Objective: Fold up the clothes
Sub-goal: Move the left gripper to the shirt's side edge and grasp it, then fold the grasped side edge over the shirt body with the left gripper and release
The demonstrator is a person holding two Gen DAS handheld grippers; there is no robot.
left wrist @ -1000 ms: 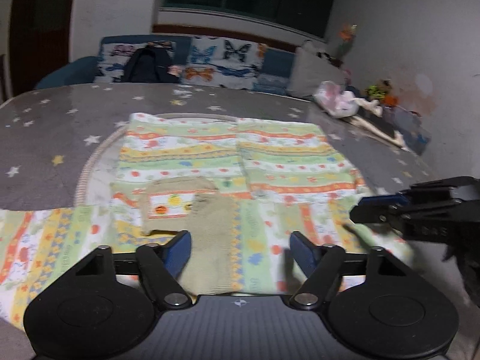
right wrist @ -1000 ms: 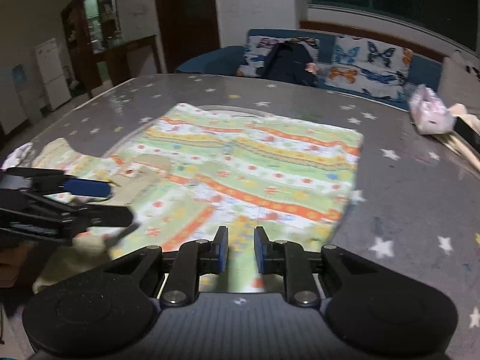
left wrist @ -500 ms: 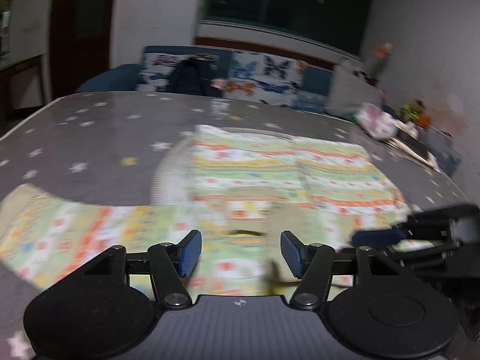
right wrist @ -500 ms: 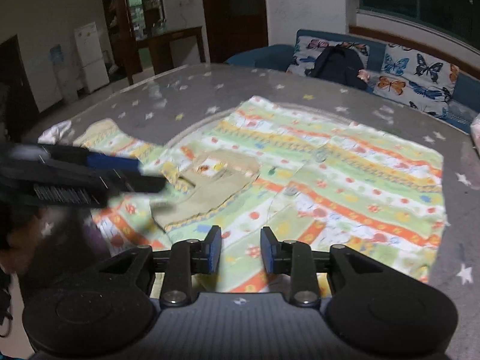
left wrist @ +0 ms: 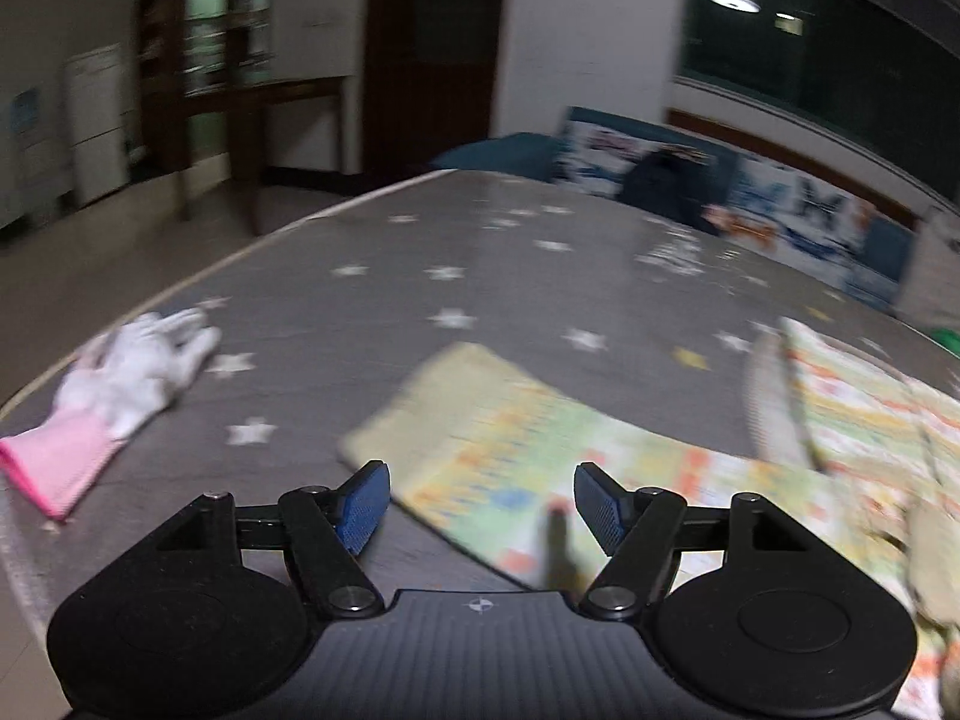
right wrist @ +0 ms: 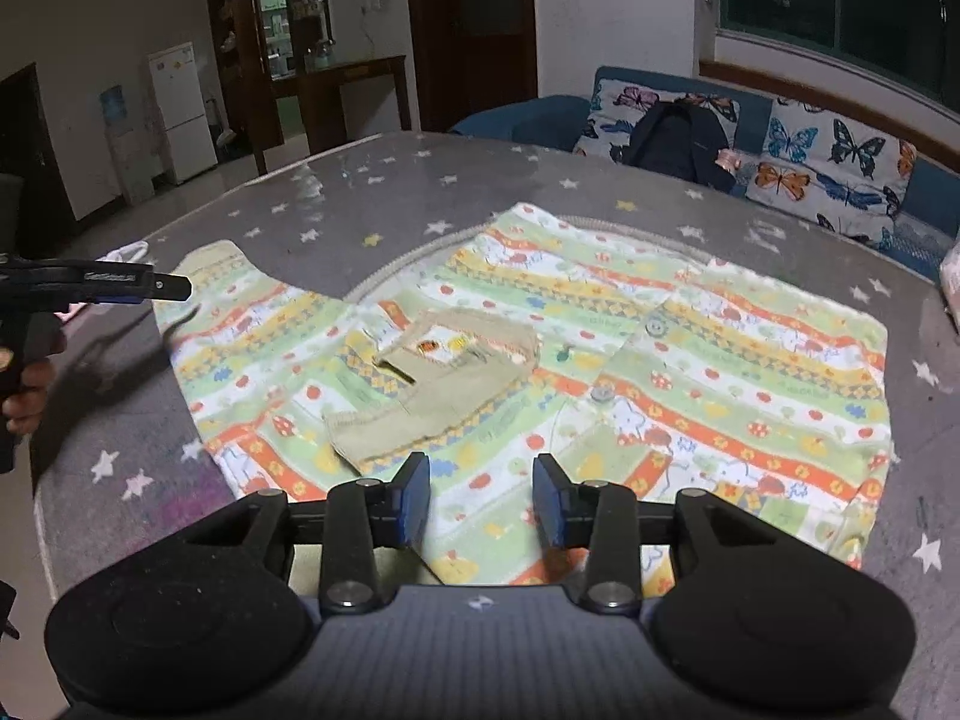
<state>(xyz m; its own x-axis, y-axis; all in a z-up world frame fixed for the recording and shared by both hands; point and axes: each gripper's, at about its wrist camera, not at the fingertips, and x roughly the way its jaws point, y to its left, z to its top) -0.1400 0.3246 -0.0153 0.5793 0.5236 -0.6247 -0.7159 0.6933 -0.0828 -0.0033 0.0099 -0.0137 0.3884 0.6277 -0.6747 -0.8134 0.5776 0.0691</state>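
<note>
Currently a patterned shirt [right wrist: 630, 360] is lying spread flat across the middle of the worktop [right wrist: 384, 192], a grey surface with star prints, its beige collar [right wrist: 432, 384] folded down over the front. One sleeve [left wrist: 540, 444] is stretching out toward the left edge of the worktop. The left hand-held gripper [left wrist: 480, 504] is hovering just above the end of that sleeve with its 2 blue-padded fingers spread apart and nothing between them; in the right wrist view it [right wrist: 138, 288] is showing at the left edge, above the sleeve's cuff. The right hand-held gripper [right wrist: 480, 501] is hanging over the near hem of the shirt, its fingers also standing apart and gripping nothing. A white and pink glove [left wrist: 114, 396] is lying near the left edge of the worktop, well apart from the sleeve. The left wrist view is blurring, so finer detail there is hard to tell.
</note>
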